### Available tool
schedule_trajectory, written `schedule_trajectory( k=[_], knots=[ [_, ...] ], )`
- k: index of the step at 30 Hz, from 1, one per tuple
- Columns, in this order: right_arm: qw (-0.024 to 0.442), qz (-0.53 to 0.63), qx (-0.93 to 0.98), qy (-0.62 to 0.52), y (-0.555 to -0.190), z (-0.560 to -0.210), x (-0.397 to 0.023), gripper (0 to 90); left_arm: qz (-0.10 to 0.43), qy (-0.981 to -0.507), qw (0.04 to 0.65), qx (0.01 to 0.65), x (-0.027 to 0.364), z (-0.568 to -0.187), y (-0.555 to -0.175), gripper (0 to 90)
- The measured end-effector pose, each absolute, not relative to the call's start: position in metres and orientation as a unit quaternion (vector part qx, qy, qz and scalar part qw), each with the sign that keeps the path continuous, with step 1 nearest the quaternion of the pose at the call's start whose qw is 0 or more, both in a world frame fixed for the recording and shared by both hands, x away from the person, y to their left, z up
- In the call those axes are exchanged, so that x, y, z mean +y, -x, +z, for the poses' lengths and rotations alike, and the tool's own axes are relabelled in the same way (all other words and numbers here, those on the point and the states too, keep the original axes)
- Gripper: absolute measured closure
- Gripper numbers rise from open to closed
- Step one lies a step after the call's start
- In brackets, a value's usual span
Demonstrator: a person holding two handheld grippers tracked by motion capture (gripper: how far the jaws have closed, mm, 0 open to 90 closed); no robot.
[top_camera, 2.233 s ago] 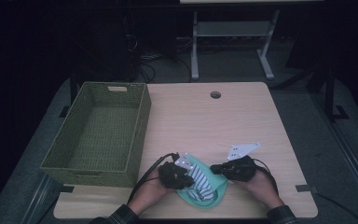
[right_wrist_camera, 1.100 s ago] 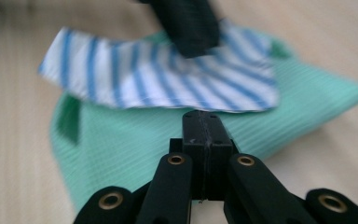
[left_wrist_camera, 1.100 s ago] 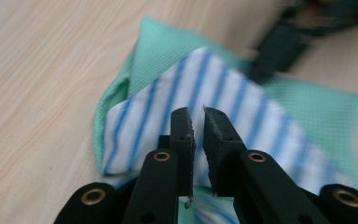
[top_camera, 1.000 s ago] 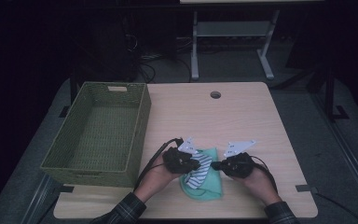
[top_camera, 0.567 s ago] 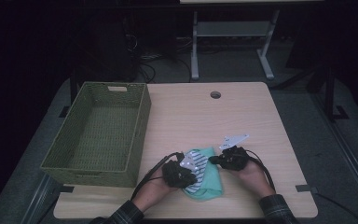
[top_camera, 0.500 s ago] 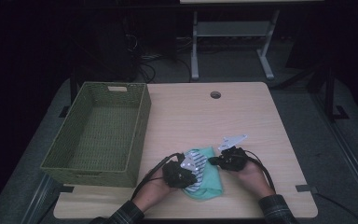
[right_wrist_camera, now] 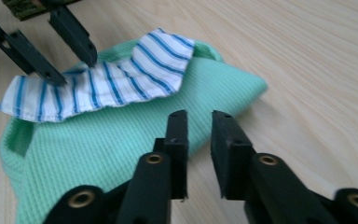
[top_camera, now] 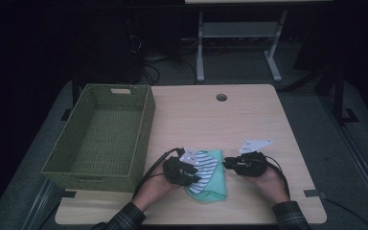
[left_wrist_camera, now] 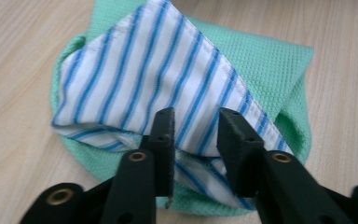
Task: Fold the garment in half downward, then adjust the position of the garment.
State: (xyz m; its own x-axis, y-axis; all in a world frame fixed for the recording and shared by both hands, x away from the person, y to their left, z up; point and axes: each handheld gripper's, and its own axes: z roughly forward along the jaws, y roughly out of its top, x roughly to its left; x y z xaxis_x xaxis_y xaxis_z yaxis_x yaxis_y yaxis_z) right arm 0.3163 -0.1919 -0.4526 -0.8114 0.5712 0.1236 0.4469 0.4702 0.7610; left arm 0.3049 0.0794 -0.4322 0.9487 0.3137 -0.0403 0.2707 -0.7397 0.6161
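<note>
Landmark: the folded green cloth point(top_camera: 214, 181), lying on the near part of the wooden surface point(top_camera: 249, 120), between the two hands.

Nearest, at the cloth's near-left edge: left hand point(top_camera: 155, 188), sleeve entering from the bottom edge of the high view. It carries the left gripper point(left_wrist_camera: 196, 130). Its fingers point(left_wrist_camera: 164, 135) stand apart, having just been opening; the hem of the blue-and-white striped cloth point(left_wrist_camera: 154, 84) lies between them, but the pads do not press on it. Loose, not clamped.

Striped cloth rests on top of the green cloth, over its left half, one corner folded back and pointing away from the left gripper. Green fabric shows around it on all sides in the left gripper view.

Just right of the green cloth: right hand point(top_camera: 268, 179) with the right gripper point(right_wrist_camera: 198, 126). Its fingers point(right_wrist_camera: 177, 135) are slightly parted, also just been opening, with nothing between them. The tips hover at the green cloth's edge, above the bare surface; contact with the fabric cannot be told. In the right gripper view the left gripper's two fingers show beyond the cloth, tips at the striped cloth.

Left of the green cloth and reaching farther back: green woven basket point(top_camera: 143, 124), at the surface's left edge.

Beyond the green cloth, near the far edge: a round cable hole point(top_camera: 221, 97) in the surface.
</note>
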Motion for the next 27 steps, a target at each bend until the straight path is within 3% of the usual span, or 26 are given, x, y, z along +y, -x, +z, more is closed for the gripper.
schedule_trajectory(
  k=[7,12,17,21,27],
  knots=[
    [0.081,0.408,0.852,-0.318,-0.31,-0.461,-0.207,48.9,0.027,-0.932,0.324,0.158,0.084,-0.427,-0.312,49.7],
    [0.096,0.398,0.849,-0.333,-0.305,-0.466,-0.219,40.0,0.028,-0.939,0.305,0.158,0.088,-0.426,-0.32,46.2],
    [0.104,0.39,0.845,-0.351,-0.299,-0.471,-0.234,35.9,0.032,-0.943,0.288,0.165,0.089,-0.431,-0.32,50.9],
    [0.115,0.386,0.839,-0.366,-0.294,-0.473,-0.25,33.6,0.034,-0.946,0.275,0.168,0.089,-0.436,-0.32,59.9],
    [0.121,0.386,0.829,-0.386,-0.288,-0.476,-0.269,33.0,0.022,-0.951,0.263,0.16,0.082,-0.443,-0.321,63.1]
  ],
)
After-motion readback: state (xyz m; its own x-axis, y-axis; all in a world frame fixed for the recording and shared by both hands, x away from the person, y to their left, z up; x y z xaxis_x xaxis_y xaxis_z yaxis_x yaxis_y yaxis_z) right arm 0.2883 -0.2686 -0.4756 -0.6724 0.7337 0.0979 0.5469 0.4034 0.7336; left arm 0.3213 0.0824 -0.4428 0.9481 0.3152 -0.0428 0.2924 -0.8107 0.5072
